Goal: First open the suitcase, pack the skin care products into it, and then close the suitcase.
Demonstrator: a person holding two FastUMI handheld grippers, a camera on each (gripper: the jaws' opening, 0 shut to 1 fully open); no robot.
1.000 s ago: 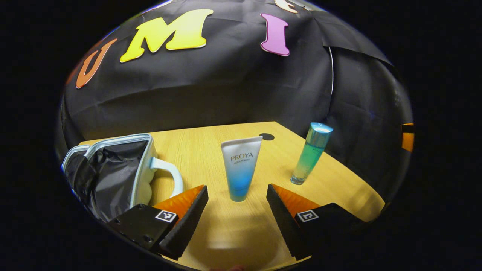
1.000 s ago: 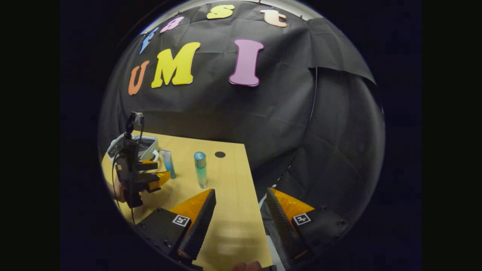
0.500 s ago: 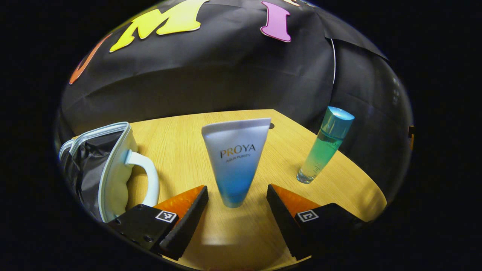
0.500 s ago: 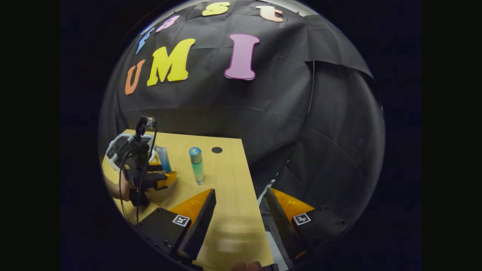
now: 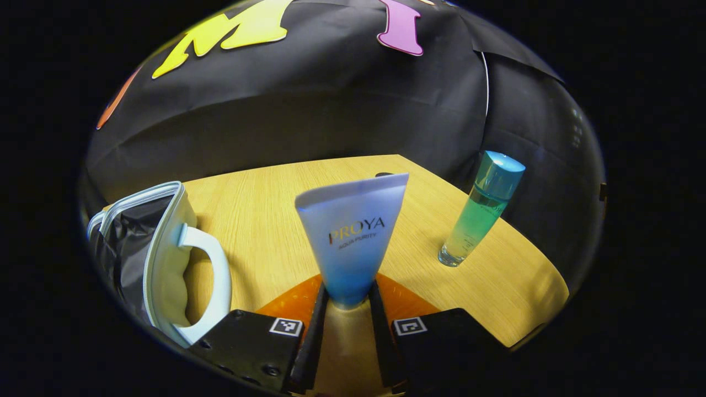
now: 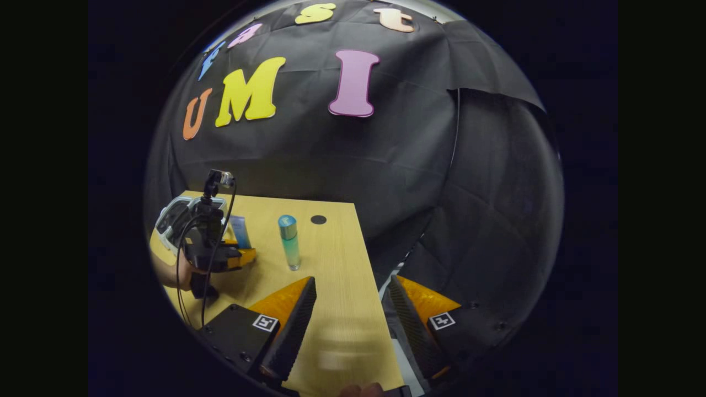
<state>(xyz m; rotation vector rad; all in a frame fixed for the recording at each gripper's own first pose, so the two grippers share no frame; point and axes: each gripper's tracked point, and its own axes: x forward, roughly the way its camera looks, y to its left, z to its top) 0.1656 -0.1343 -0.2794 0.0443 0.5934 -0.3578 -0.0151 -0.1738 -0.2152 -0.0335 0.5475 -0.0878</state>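
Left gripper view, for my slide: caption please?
Left gripper shut on tube, open suitcase alongside.

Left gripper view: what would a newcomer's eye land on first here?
The white-and-blue tube standing dead centre, its lower end pinched between the left claw. Next, the open white suitcase at the left edge of the wooden table, and the upright green bottle to the right.

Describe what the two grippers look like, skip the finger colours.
Each gripper, left and right, has black blocky bodies with wedge-shaped, ribbed-faced fingers and a square black-and-white marker on each side. In the right gripper view, the left one carries a small top camera and trailing black cables.
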